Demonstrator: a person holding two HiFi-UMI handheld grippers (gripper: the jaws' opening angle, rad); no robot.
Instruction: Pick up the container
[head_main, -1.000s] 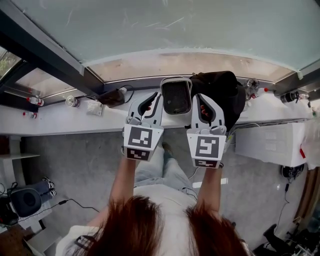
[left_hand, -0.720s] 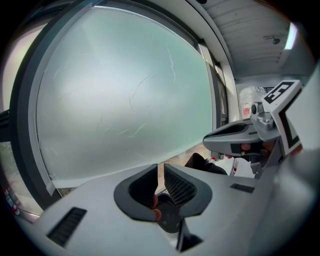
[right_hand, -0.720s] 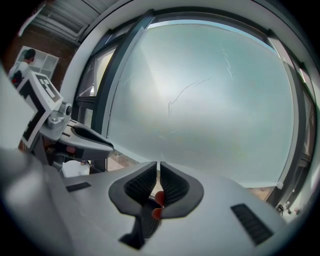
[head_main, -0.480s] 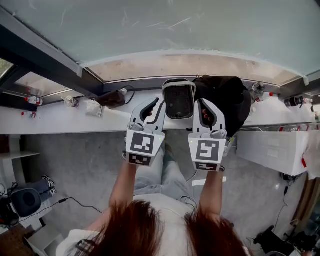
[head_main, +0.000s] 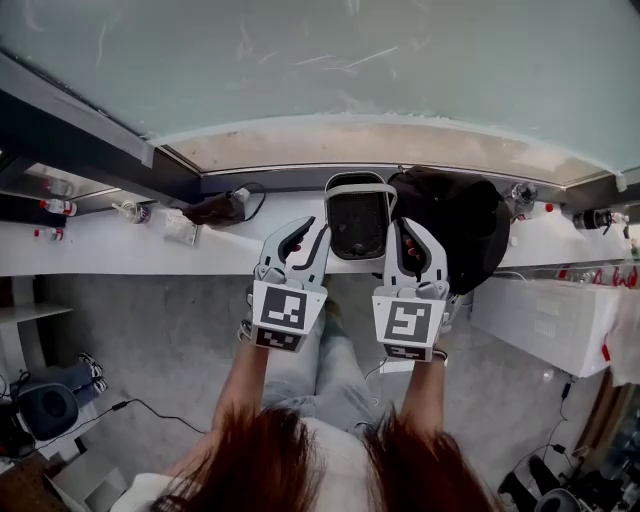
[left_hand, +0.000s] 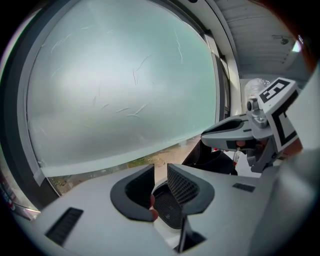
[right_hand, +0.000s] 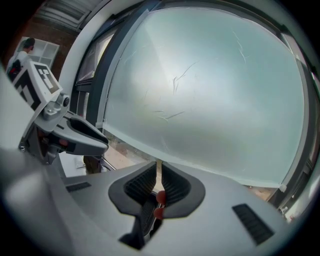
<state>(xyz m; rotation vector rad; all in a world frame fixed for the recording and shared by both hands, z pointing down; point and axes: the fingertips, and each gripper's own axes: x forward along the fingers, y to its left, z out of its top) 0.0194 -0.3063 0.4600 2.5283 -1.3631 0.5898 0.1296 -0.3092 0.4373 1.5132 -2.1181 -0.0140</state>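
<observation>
Head view: left tool (head_main: 312, 218) and right tool (head_main: 399, 224) each pinching container (head_main: 357, 215) side wall, beside black bag (head_main: 462, 215).

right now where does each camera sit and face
Head view: on the head, facing steeply down at the ledge; shows hair, forearms, left gripper, right gripper beside the container.
Left gripper view: on the left gripper, facing the window glass; container rim between own jaws.
Right gripper view: on the right gripper, facing that glass; own jaws nearly together.
Shared: both gripper views show glass and the other gripper.
</observation>
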